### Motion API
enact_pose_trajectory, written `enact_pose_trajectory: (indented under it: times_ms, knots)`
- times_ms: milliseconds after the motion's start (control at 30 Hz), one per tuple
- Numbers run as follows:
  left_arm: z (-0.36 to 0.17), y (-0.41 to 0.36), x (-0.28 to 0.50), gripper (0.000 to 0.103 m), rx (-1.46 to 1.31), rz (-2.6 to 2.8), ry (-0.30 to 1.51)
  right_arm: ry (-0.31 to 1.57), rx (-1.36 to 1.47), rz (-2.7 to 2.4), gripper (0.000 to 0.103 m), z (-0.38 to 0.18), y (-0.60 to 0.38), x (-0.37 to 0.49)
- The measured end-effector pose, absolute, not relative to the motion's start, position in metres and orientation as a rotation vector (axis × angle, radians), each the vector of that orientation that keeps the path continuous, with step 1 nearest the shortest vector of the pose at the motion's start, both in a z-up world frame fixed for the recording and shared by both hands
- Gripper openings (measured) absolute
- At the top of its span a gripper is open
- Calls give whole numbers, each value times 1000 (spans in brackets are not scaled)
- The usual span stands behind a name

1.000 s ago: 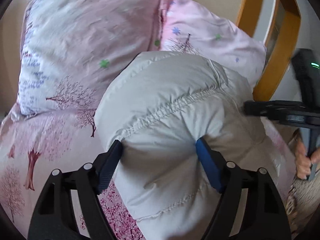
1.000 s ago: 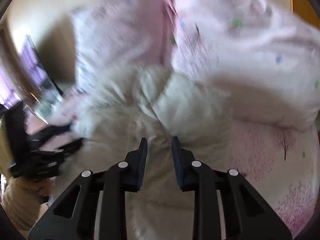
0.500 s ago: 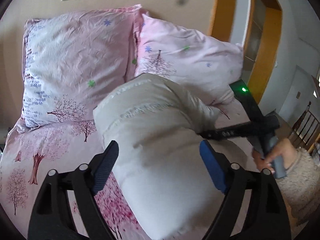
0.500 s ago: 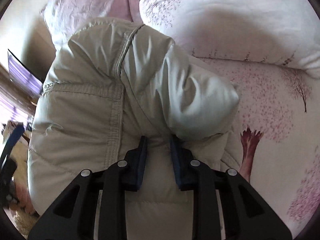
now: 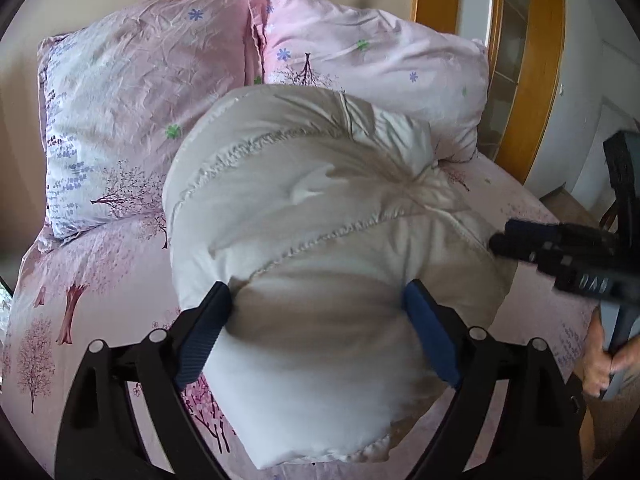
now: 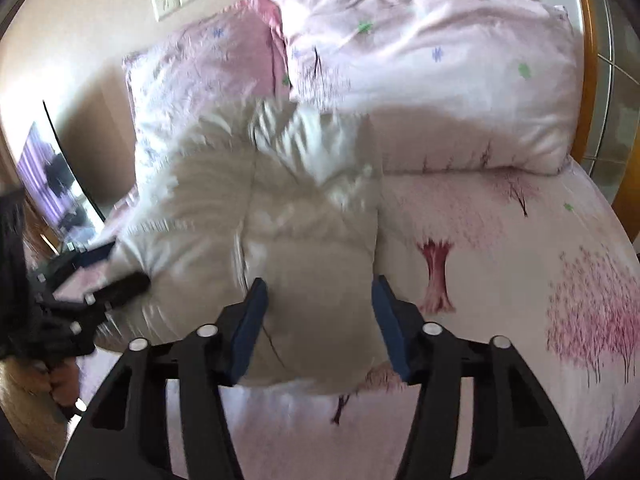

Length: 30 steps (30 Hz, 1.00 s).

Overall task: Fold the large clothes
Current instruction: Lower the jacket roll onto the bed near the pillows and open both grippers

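A pale grey puffy quilted jacket [image 5: 320, 232] lies bundled on the pink bed. My left gripper [image 5: 320, 312] has its jaws wide apart, with a thick bulge of the jacket between its blue pads [image 5: 204, 336], which press into both sides. The jacket also shows blurred in the right wrist view [image 6: 304, 216]. My right gripper [image 6: 320, 304] is open, its pads [image 6: 248, 328] on either side of the jacket's near edge. The right gripper shows at the right edge of the left wrist view [image 5: 516, 240], at the jacket's side.
Two pink flowered pillows [image 5: 132, 92] [image 5: 368, 60] lean against the beige wall behind the jacket. The pink tree-print sheet [image 6: 500, 272] spreads to the right. A wooden door frame [image 5: 536, 72] stands at the right. A screen [image 6: 48, 176] stands left of the bed.
My right gripper has opened and let go of the jacket fold it held, and has pulled back. The left gripper still has the jacket bulge between its wide jaws; the bundle sits lower.
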<state>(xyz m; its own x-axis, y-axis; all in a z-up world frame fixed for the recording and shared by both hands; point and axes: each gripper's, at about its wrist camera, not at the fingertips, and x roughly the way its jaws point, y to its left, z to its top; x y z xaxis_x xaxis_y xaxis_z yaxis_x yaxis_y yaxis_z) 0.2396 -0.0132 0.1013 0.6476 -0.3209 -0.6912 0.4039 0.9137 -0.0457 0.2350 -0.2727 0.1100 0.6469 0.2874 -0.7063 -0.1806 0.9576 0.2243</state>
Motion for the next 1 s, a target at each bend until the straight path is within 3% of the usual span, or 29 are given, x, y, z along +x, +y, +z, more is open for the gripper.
enact_pose_trajectory:
  times_ms: [333,600,733,1000]
  knots:
    - [78,-30,240,97,183,-413,791,923,135,246,54,62,-260,255]
    - [90,-23,227,97,185,-394,754,707,121,249,48,107,-265,210]
    - [87,-25,230,99,180,-388,759,827,5,225,42,80,-245,227]
    - [81,-35,225,101,197,-339,721,877,84,234,46,67,-253,241]
